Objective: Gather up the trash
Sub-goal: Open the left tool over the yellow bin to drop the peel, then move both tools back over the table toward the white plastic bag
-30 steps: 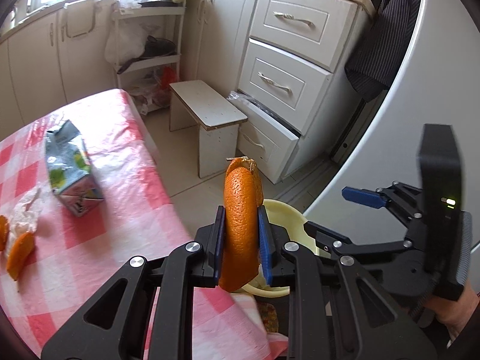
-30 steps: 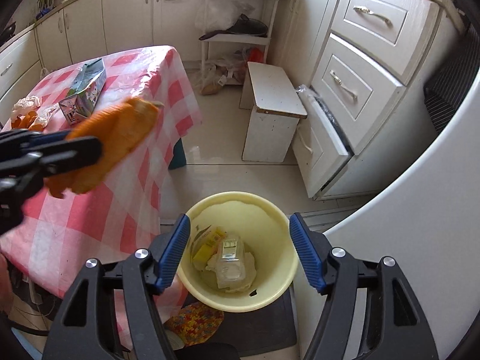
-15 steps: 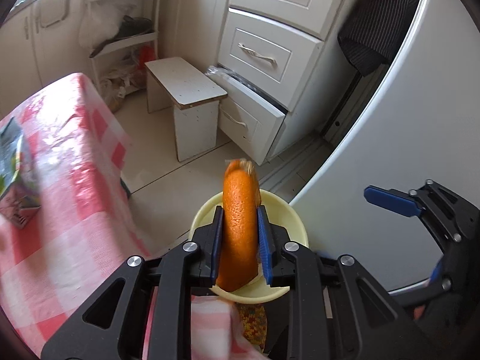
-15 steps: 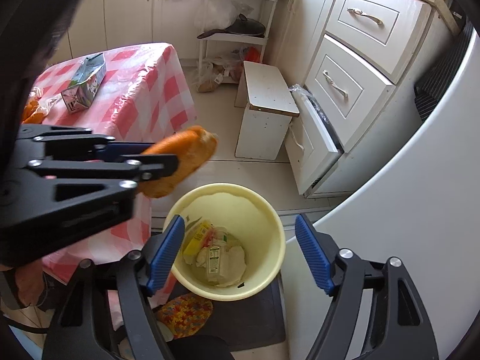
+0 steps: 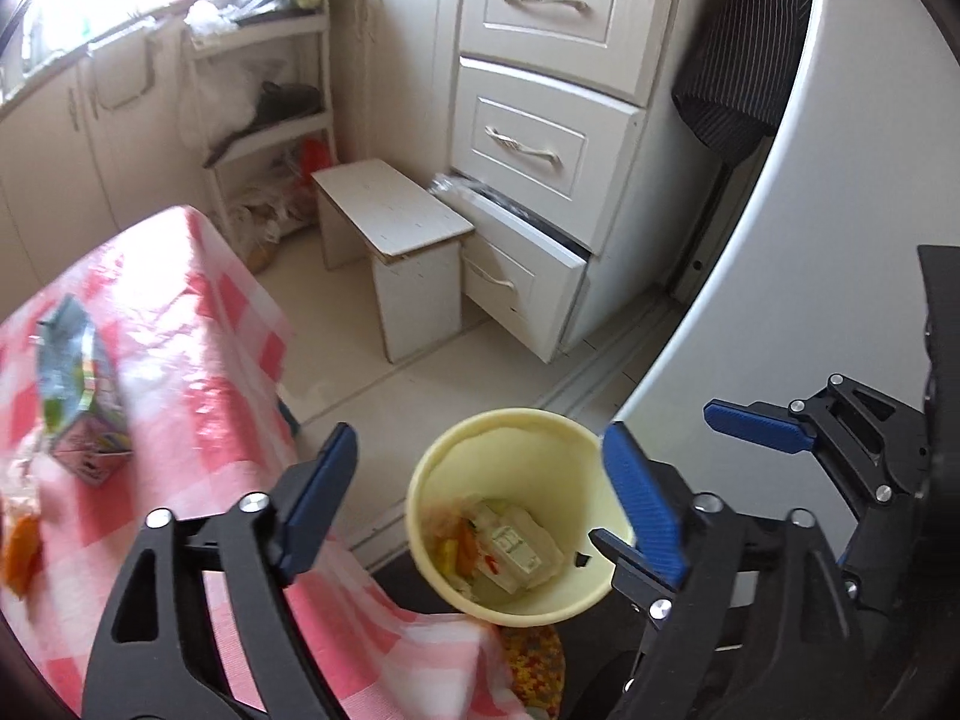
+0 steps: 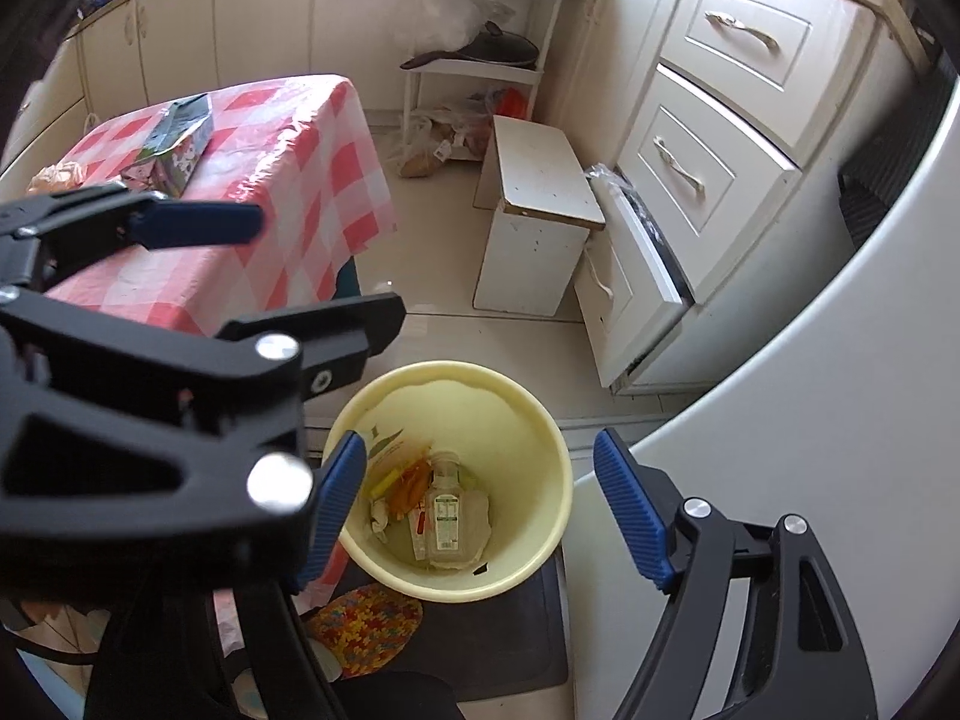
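Now both grippers, left (image 5: 474, 504) and right (image 6: 480, 504), hang wide open and empty over the yellow bin (image 6: 543, 414), positioned for dropping, where peel (image 6: 411, 483) lies; a carton (image 5: 75, 402) waits on the table (image 5: 228, 360).

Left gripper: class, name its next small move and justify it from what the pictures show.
Probably swing the left gripper back toward the carton on the checked table: its jaws are open and empty above the yellow bin, and orange peel lies inside.
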Demonstrator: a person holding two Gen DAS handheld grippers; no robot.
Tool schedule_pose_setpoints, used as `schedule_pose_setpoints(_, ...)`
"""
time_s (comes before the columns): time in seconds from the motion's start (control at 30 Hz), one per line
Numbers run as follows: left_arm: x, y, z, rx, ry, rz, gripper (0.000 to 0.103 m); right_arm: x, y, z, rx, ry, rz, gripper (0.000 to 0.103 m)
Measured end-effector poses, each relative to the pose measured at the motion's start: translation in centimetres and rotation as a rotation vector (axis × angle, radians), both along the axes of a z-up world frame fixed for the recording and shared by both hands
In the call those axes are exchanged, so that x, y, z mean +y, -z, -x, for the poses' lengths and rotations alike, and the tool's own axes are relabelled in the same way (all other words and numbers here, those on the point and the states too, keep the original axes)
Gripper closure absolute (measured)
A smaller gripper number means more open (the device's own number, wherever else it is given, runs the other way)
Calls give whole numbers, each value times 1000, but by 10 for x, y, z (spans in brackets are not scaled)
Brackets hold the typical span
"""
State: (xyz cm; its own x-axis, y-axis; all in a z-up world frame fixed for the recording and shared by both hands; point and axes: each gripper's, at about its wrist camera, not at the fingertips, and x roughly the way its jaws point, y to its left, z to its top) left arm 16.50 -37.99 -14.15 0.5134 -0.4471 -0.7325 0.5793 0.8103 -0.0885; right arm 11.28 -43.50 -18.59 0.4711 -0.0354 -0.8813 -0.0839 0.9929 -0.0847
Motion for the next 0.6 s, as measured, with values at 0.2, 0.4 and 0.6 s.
schedule_pose_setpoints(0.2, 25, -18, 13, -67, -38, -22, 13, 15, -5, -2, -41, -56, 13, 23)
schedule_pose_setpoints(0.4, 61, -27, 13, -85, -91, -17, 11, 35, -13, -4, -88, -118, 15, 22)
schedule_pose_setpoints(0.6, 96, -35, 18, -105, -146, -13, 8, 55, -25, -4, -148, -185, -14, 21)
